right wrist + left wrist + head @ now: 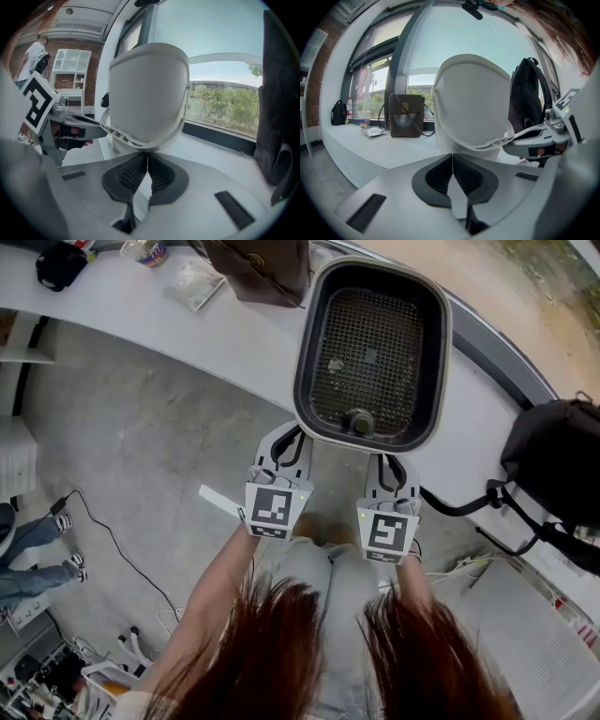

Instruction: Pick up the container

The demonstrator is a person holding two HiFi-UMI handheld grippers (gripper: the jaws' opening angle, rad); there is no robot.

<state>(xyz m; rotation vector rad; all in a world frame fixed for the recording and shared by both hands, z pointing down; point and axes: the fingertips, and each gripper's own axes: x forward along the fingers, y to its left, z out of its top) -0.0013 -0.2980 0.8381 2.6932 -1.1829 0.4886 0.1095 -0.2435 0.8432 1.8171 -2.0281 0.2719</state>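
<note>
The container (306, 371) is a white tub with a dark inside and a mesh floor, and it hangs over the white counter (225, 338) with its mouth tipped toward me. My left gripper (300, 434) is shut on its near rim at the left, and my right gripper (388, 458) is shut on the same rim at the right. In the left gripper view the closed jaws of the left gripper (452, 154) meet right under the container (473, 103). The right gripper view shows the right gripper (147, 154) the same way beneath the container (150, 89).
A brown bag (258, 268) stands on the counter behind the container, with a plastic packet (195, 282) to its left. A black backpack (553, 465) sits at the right. Cables lie on the grey floor, and a person's legs (28, 554) show at the left.
</note>
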